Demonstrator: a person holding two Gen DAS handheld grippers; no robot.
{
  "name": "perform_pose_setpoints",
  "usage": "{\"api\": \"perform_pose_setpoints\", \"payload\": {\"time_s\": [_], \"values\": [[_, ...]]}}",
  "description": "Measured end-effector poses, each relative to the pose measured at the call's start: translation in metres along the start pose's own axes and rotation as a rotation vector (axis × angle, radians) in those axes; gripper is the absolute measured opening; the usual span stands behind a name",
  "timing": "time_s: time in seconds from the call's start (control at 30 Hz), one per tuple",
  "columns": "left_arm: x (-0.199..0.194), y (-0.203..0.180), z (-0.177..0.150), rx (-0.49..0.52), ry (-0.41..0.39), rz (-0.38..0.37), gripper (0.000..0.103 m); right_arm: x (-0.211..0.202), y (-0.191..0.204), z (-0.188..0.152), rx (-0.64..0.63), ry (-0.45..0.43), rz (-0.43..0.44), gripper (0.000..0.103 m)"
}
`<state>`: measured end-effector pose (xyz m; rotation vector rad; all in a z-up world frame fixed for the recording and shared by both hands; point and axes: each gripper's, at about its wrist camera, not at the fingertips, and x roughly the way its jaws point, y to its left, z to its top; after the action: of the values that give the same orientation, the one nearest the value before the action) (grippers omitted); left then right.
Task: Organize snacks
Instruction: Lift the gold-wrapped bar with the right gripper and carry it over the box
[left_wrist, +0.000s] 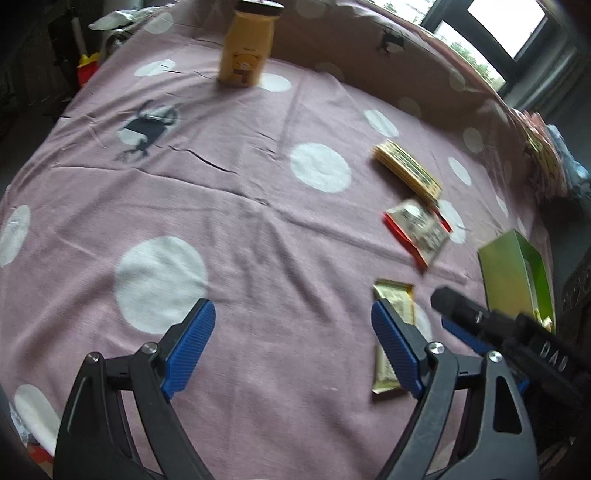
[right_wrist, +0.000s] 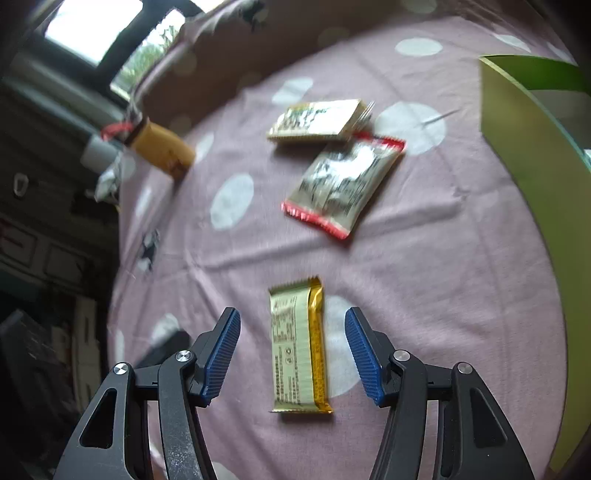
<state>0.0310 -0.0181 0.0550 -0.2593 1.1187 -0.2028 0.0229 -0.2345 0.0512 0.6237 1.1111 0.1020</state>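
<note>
Three flat foil snack packets (one gold, one red-edged, one cream), one green box, one jar; left gripper and right gripper jaws apart, empty.

A wide bare stretch of the pink polka-dot cloth is offered from the centre towards nine o'clock in the left wrist view. At twelve o'clock it is bounded by an upright yellow bottle with a dark cap. Passage at three o'clock is narrowed by a gold-edged snack bar, a red-edged white packet, a stack of yellow packets and a green open box.
</note>
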Motion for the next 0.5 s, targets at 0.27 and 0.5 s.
{"api": "perform_pose_setpoints", "payload": {"time_s": [0.27,0.5], "values": [[0.028,-0.038,-0.017,0.096,0.145,-0.178,0.041,0.014,-0.015,0.001,0.065,0.046,0.064,0.041],[0.044,-0.055,-0.023,0.115,0.181,-0.232,0.023,0.033,-0.017,-0.004,0.063,0.113,0.059,0.036]]}}
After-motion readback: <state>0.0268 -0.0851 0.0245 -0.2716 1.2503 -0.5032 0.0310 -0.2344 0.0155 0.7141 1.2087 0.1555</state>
